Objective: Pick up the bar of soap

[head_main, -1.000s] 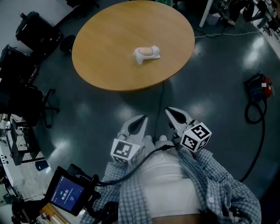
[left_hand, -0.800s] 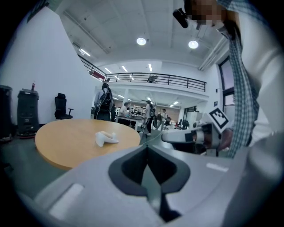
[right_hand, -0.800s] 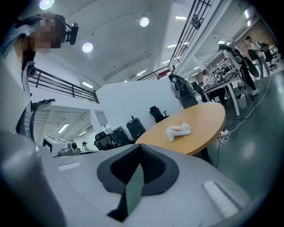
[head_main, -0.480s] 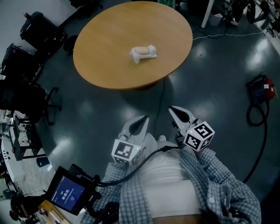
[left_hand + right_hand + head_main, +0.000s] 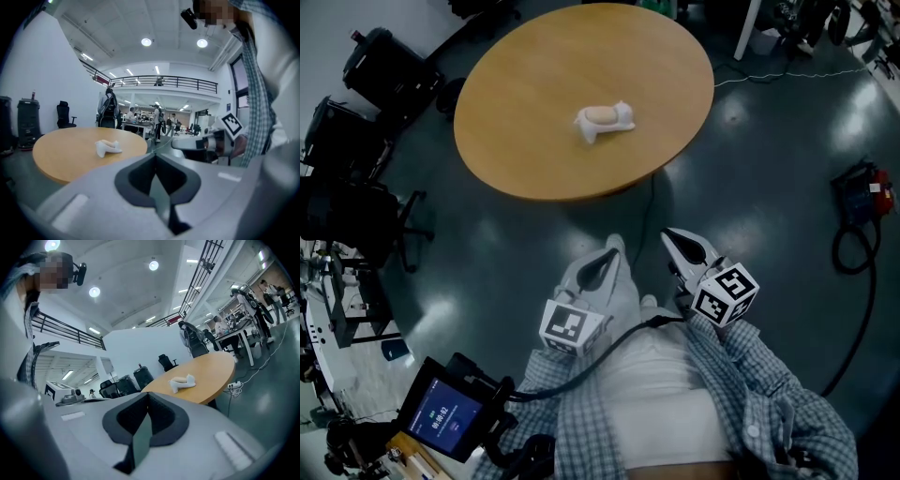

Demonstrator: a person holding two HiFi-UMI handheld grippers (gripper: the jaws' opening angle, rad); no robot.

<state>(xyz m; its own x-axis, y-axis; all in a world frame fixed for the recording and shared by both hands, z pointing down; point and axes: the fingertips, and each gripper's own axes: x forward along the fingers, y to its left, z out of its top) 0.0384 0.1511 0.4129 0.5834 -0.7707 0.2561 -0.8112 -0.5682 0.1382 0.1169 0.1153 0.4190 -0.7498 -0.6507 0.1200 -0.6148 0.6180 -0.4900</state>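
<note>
A pale tan bar of soap (image 5: 601,114) lies on a white soap dish (image 5: 612,125) near the middle of a round wooden table (image 5: 534,84). Both grippers hang low in front of my body, well short of the table. My left gripper (image 5: 614,246) is shut and holds nothing; in its own view the soap dish (image 5: 107,147) sits far ahead on the left. The right gripper (image 5: 667,235) is also shut and holds nothing, and its view shows the soap (image 5: 179,379) far off on the table (image 5: 211,376). The right gripper (image 5: 206,143) shows in the left gripper view.
Dark office chairs (image 5: 356,216) and black cases (image 5: 384,61) stand left of the table. A red and black device with a looped cable (image 5: 861,202) lies on the floor at right. A cord (image 5: 649,202) runs from under the table. A tablet (image 5: 441,417) hangs at my waist.
My left gripper has edged forward toward the table. The right gripper has barely moved. The soap and dish lie as before.
</note>
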